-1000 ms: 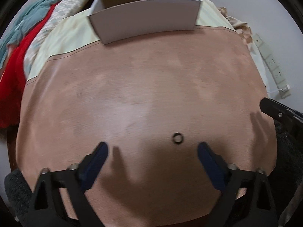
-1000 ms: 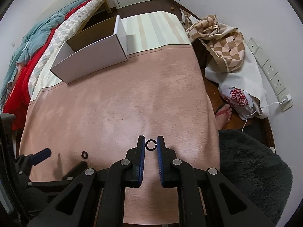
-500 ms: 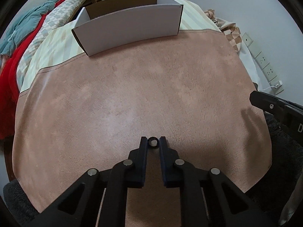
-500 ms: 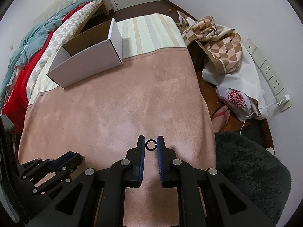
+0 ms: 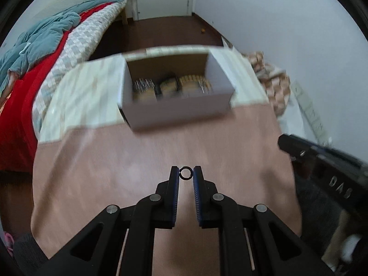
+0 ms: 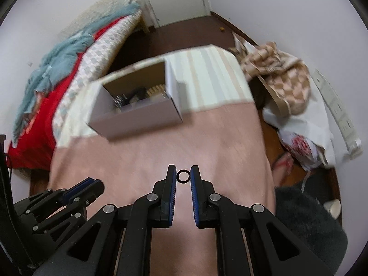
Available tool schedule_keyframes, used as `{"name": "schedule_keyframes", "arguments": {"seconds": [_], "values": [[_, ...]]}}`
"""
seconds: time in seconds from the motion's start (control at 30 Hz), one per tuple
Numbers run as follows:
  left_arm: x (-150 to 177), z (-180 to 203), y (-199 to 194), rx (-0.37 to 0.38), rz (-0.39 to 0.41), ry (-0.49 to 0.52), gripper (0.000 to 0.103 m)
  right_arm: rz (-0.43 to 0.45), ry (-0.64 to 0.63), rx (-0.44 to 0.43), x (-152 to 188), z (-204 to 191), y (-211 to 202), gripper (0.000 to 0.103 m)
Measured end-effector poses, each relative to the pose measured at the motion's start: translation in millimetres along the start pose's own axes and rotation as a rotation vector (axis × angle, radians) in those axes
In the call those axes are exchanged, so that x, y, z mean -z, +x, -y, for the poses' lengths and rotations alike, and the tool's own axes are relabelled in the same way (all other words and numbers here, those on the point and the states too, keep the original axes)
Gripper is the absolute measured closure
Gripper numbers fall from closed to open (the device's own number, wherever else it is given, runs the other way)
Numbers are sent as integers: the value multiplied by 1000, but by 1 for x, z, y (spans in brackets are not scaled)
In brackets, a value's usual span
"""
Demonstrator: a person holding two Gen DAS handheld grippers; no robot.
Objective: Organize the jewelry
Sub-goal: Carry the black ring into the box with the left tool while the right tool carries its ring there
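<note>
Left wrist view. The left gripper (image 5: 185, 173) pinches one small black ring (image 5: 185, 173) between its blue-padded fingertips (image 5: 174, 179), at lower centre of the frame. Half a second ago the same grip sat low over the pink blanket (image 5: 138, 161); now the ring is lifted clear, and the white box (image 5: 177, 110), formerly seen side-on at top, shows its interior at upper centre, holding blurred jewelry pieces (image 5: 171, 87) too smeared to count. The right gripper (image 5: 299, 148) enters from the right edge. One bed with red and teal bedding (image 5: 34, 69) fills the upper left.

Right wrist view. The right gripper (image 6: 183, 176) clamps a second black ring (image 6: 183, 176), lower centre, as in the earlier frame. The box (image 6: 135, 119) now lies upper left with its contents partly visible. The left gripper (image 6: 87, 187) sits at lower left, fingers together. At right: one checkered bag (image 6: 283, 80), one white plastic bag (image 6: 301, 142), one foot in a sandal (image 6: 284, 163).
</note>
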State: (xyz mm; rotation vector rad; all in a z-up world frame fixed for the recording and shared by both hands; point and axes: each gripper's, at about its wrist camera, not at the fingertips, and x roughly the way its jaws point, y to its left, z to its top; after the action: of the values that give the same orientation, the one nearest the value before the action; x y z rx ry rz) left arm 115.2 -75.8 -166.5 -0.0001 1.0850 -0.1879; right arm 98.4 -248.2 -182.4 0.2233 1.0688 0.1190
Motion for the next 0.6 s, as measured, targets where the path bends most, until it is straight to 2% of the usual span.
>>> {"name": "schedule_keyframes", "arguments": {"seconds": [0.17,0.3,0.4,0.6], "values": [[-61,-32,14,13,12,-67,93,12,-40,-84,-66,-26,20,90],[-100,-55,43,-1,-23,-75,93,-11,-61,-105,-108,-40,50,90],[-117,-67,64,0,-61,-82,93,-55,-79,-116,-134,-46,77,90],[-135,-80,87,-1,-130,-118,92,-148,-130,-124,-155,-56,119,90]]}}
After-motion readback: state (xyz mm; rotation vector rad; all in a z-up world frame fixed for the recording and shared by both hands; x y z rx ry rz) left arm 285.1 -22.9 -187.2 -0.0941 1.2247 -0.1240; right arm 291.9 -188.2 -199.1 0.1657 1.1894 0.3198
